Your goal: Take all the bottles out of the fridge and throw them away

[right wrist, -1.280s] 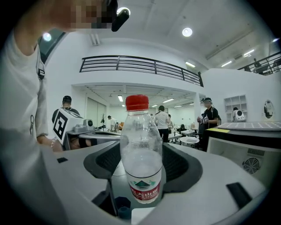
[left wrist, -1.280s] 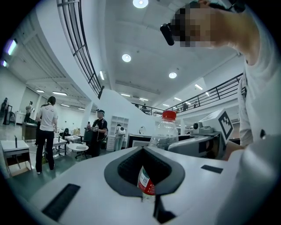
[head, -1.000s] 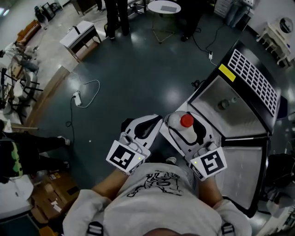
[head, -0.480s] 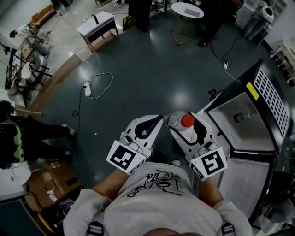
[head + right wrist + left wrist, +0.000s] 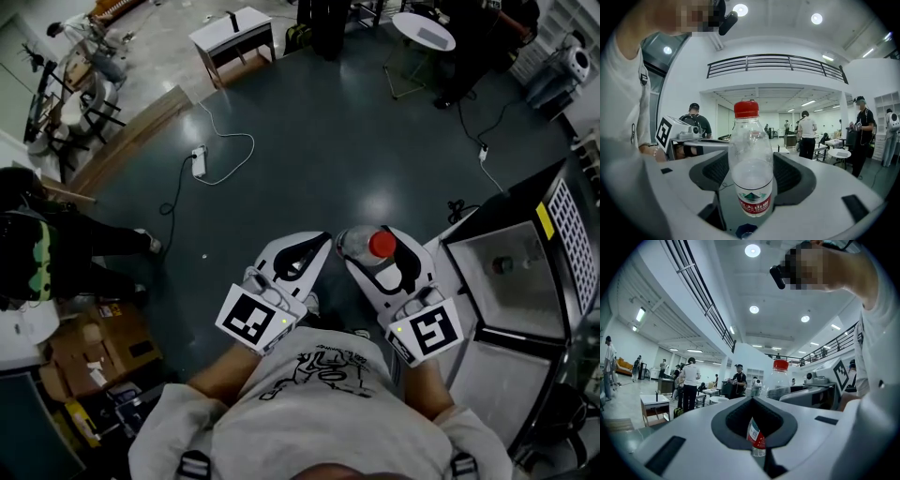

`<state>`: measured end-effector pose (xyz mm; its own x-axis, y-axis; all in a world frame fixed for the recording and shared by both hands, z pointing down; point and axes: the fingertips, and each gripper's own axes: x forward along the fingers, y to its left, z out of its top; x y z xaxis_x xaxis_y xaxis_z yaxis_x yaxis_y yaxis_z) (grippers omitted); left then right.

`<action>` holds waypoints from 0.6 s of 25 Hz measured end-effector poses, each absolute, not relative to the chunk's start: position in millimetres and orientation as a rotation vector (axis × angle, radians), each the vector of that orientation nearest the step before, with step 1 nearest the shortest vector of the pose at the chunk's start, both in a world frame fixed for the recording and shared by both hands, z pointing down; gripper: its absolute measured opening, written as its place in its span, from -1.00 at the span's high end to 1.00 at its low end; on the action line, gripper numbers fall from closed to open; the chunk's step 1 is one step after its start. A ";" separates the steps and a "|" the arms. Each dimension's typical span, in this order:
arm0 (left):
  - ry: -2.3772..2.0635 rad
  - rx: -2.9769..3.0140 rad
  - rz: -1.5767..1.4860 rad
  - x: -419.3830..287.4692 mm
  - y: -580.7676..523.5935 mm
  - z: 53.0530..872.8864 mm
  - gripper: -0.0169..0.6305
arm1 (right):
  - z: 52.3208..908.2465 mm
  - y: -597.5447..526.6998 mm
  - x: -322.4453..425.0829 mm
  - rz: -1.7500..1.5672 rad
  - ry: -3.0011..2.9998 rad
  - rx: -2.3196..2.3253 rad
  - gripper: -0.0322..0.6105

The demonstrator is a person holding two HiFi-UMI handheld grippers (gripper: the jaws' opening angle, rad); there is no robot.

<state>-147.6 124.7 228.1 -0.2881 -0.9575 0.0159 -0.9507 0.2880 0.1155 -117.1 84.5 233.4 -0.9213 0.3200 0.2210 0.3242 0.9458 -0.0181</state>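
Fridge (image 5: 548, 225) slid right in view, right gripper (image 5: 375, 246) clamped on upright bottle (image 5: 751, 164), cap up, left gripper (image 5: 298, 253) closed.

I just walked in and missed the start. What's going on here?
A person stands beside an open fridge with a gripper in each hand. The right gripper has its jaws closed on a clear, red-capped bottle, held upright over the floor. The left gripper is shut and empty. A small object, perhaps another bottle, sits inside the fridge. No bin is in view.
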 end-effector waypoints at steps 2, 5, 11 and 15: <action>-2.471 1.795 -0.133 -152.9 134.9 230.1 0.91 | 237.2 94.2 -122.0 -0.028 -2.854 -0.518 -0.05; -2.498 1.757 -0.145 -162.6 149.7 229.4 0.91 | 239.7 107.9 -132.3 -0.035 -2.838 -0.560 -0.05; -2.544 1.685 -0.149 -180.2 176.7 232.6 0.91 | 240.4 133.0 -155.4 -0.043 -2.820 -0.650 -0.05; -2.577 1.632 -0.154 -192.2 192.8 233.1 0.91 | 240.9 146.8 -167.0 -0.049 -2.802 -0.702 -0.05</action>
<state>-192.2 192.8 233.1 -0.4263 -0.9044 0.0202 -0.8956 0.4251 0.1315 -167.0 146.8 240.9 -0.8520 0.4594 0.2511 0.4679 0.8833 -0.0283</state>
